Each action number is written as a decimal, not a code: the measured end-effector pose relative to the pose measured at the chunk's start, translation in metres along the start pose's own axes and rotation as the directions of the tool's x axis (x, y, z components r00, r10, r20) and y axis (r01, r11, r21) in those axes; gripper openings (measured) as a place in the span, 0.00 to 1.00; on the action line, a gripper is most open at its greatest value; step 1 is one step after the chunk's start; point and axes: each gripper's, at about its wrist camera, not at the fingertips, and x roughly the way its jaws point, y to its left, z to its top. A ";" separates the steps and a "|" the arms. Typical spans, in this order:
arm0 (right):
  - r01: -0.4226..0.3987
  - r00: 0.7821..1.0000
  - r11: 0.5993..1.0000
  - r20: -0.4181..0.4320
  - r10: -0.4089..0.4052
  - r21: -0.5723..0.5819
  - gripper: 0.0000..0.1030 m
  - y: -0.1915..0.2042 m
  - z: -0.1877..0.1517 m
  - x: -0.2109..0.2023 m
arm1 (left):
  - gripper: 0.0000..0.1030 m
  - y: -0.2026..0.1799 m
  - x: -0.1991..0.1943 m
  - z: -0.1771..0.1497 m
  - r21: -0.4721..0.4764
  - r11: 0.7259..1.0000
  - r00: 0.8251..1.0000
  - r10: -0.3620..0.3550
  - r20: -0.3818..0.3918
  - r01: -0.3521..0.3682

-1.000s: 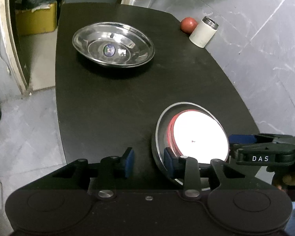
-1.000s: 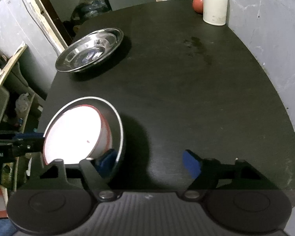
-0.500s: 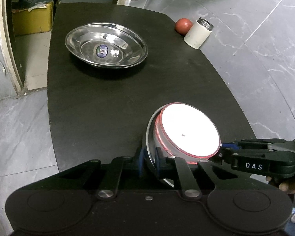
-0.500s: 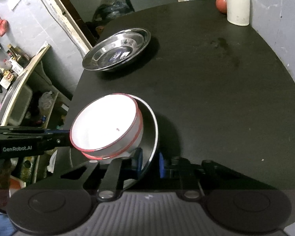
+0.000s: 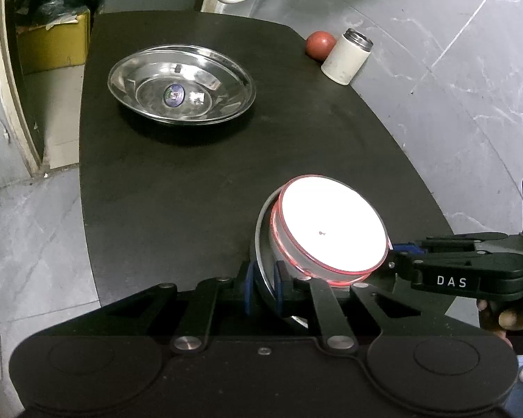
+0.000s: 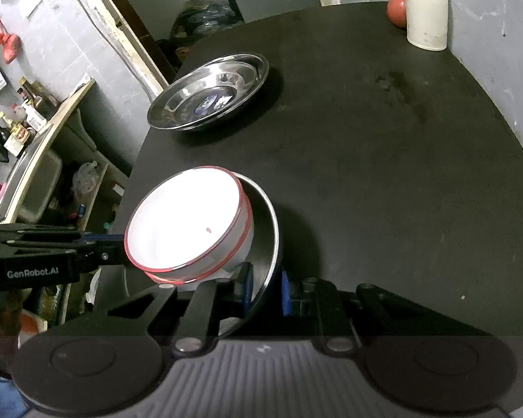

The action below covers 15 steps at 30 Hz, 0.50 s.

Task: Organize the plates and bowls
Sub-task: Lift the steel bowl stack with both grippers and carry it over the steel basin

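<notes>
Pinching opposite rims of steel plate [image 5: 261, 237] at 5 o'clock on table [image 5: 191, 181], left gripper [image 5: 263, 284] and right gripper [image 6: 266, 287] both clamped; white bowls [image 5: 331, 230] tilted inside (could slide out). Second plate [image 5: 181, 90] at 11 o'clock.

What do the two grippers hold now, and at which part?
Both hold the steel plate carrying the white bowl: left gripper and right gripper each clamp its rim, on opposite sides.
</notes>
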 end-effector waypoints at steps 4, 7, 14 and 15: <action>-0.004 1.000 1.000 0.007 0.004 -0.012 0.18 -0.002 0.003 -0.001 | 0.13 0.000 0.002 0.001 -0.027 1.000 1.000 -0.002 0.007 0.003; -0.014 1.000 1.000 0.006 0.014 -0.018 0.18 -0.005 0.007 0.000 | 0.12 0.000 0.003 0.002 -0.046 0.999 1.000 0.004 0.013 -0.004; -0.041 0.999 0.998 0.002 0.041 -0.040 0.18 -0.013 0.015 0.001 | 0.12 -0.002 0.006 0.007 -0.097 0.995 0.999 0.030 0.021 -0.028; -0.047 0.999 0.998 0.001 0.047 -0.041 0.18 -0.014 0.016 0.001 | 0.11 -0.002 0.007 0.008 -0.108 0.994 0.999 0.035 0.021 -0.033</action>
